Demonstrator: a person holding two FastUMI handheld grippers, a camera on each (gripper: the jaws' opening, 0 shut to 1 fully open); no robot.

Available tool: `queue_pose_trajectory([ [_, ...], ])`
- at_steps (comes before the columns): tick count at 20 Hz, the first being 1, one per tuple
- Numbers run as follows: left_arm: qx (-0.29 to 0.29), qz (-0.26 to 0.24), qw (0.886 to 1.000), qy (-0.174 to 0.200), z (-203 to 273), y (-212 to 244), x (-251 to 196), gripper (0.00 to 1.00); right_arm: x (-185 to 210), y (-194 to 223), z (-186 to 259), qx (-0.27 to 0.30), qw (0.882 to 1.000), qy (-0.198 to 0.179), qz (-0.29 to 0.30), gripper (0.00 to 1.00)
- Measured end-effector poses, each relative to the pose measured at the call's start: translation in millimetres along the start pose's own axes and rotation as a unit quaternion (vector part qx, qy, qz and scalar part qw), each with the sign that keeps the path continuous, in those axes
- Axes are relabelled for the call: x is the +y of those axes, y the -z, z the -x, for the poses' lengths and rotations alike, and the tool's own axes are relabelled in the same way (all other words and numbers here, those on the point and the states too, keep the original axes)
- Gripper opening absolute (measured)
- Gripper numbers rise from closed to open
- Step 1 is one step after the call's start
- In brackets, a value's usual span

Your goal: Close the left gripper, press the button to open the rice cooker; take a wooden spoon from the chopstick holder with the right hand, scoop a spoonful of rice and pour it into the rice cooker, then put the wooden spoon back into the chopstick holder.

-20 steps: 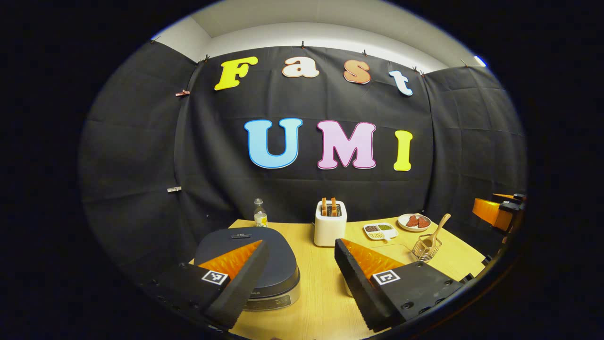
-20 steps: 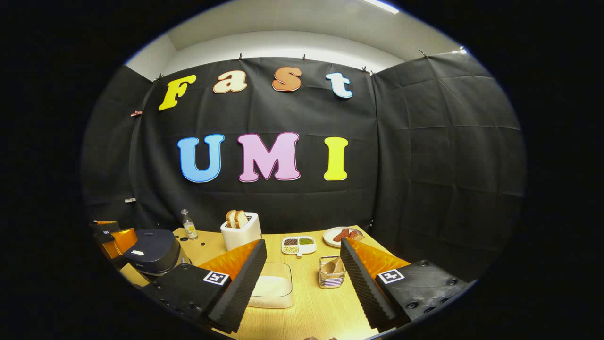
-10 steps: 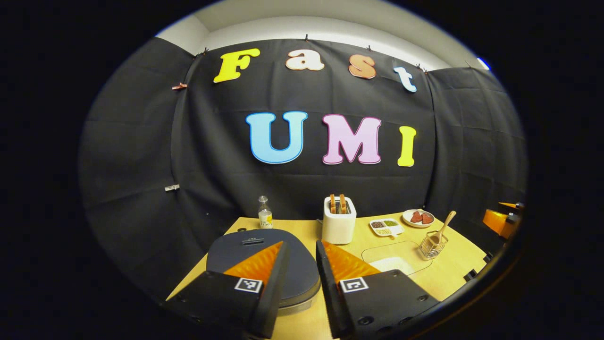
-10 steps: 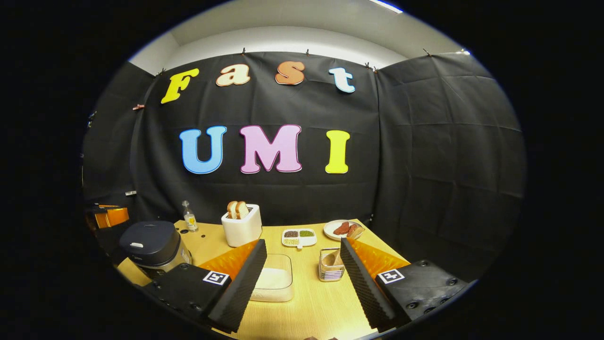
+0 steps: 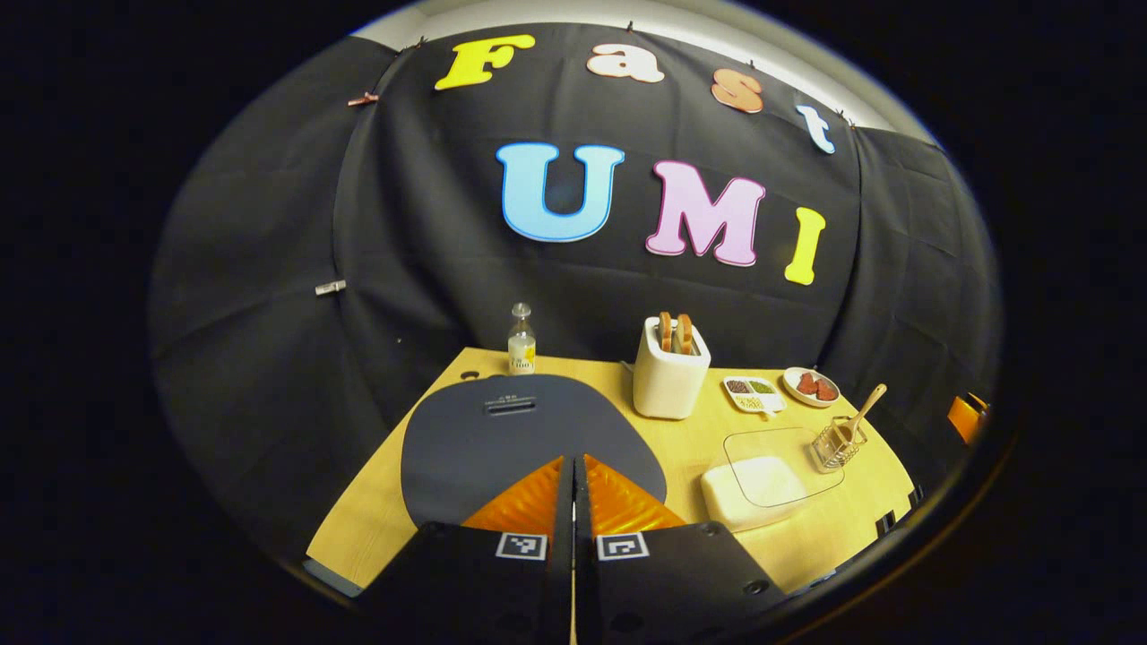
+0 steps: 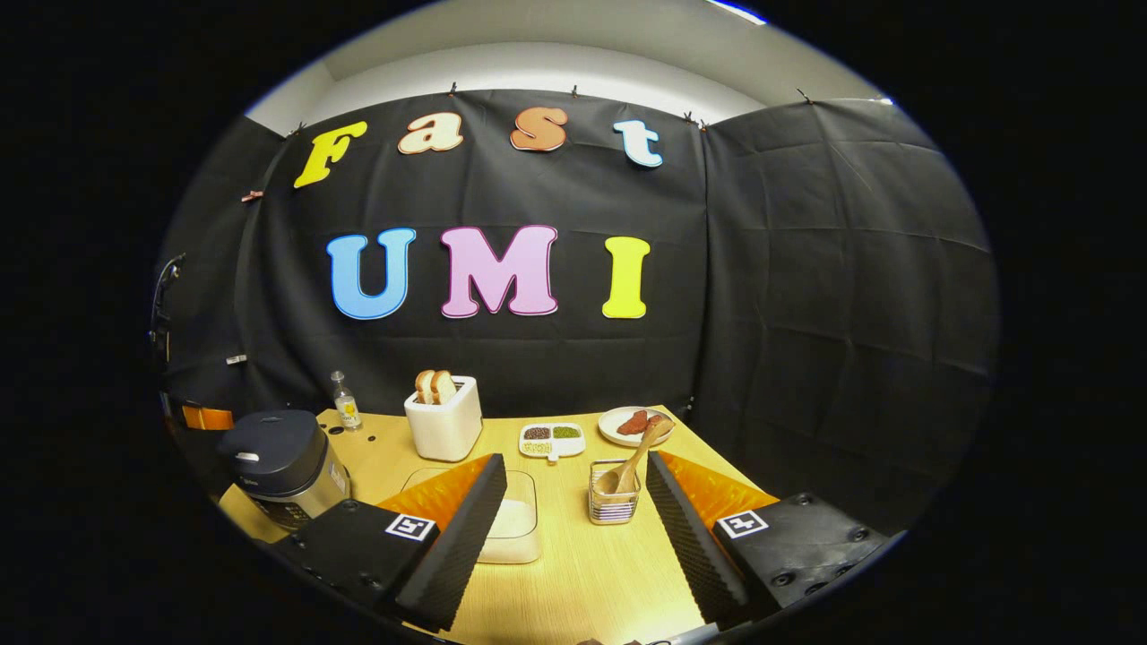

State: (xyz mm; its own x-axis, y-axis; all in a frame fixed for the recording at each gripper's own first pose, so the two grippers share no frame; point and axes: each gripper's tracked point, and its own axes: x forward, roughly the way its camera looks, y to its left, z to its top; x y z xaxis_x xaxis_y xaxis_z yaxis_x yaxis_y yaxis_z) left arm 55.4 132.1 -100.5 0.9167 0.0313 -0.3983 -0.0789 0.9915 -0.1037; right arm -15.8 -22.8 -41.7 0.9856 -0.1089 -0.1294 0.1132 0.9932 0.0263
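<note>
The dark rice cooker (image 5: 502, 439) stands shut at the table's left, its lid button (image 5: 509, 406) near the far side. My left gripper (image 5: 573, 461) is shut on nothing and hovers over the lid's near part. In the right gripper view the cooker (image 6: 278, 457) stands at the left. A wooden spoon (image 6: 632, 461) leans in the wire chopstick holder (image 6: 614, 503), just ahead of my open right gripper (image 6: 573, 466). In the left gripper view the spoon (image 5: 862, 412) and holder (image 5: 838, 443) stand at the right. A clear box of rice (image 6: 511, 528) lies between the right gripper's fingers, farther off.
A white toaster (image 5: 670, 376) with bread, a small bottle (image 5: 521, 340), a divided dish of grains (image 5: 753, 392) and a plate of red food (image 5: 811, 387) line the back of the wooden table (image 6: 591, 573). The rice box (image 5: 762, 475) lies right of the cooker.
My left gripper has gone from open to shut and has risen above the cooker's lid, looking down on it. My right gripper has stayed open and shifted slightly.
</note>
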Motion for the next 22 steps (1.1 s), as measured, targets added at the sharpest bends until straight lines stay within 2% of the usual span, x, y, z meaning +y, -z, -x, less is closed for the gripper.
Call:
queue_pose_trajectory([
  [3,0.034,0.034,0.999,0.011,-12,18,-2,0.06,-4,3,0,0.007,1.000,0.006,0.002,0.98],
  [7,0.073,0.031,0.997,0.007,-17,43,2,0.06,-3,7,-3,0.018,1.000,0.009,0.001,0.98],
  [13,0.072,0.015,0.997,-0.002,-18,48,1,0.07,6,12,-3,0.031,0.999,0.007,0.007,0.98],
  [16,0.065,-0.037,0.997,-0.014,-30,54,1,0.07,9,12,-4,0.039,0.999,0.001,0.015,0.98],
  [20,0.065,-0.011,0.998,-0.011,-18,49,0,0.07,11,-1,-2,0.035,0.999,-0.009,0.023,0.98],
  [22,0.068,-0.031,0.997,-0.004,-16,46,0,0.07,7,-5,-4,0.031,0.999,-0.014,0.028,0.98],
])
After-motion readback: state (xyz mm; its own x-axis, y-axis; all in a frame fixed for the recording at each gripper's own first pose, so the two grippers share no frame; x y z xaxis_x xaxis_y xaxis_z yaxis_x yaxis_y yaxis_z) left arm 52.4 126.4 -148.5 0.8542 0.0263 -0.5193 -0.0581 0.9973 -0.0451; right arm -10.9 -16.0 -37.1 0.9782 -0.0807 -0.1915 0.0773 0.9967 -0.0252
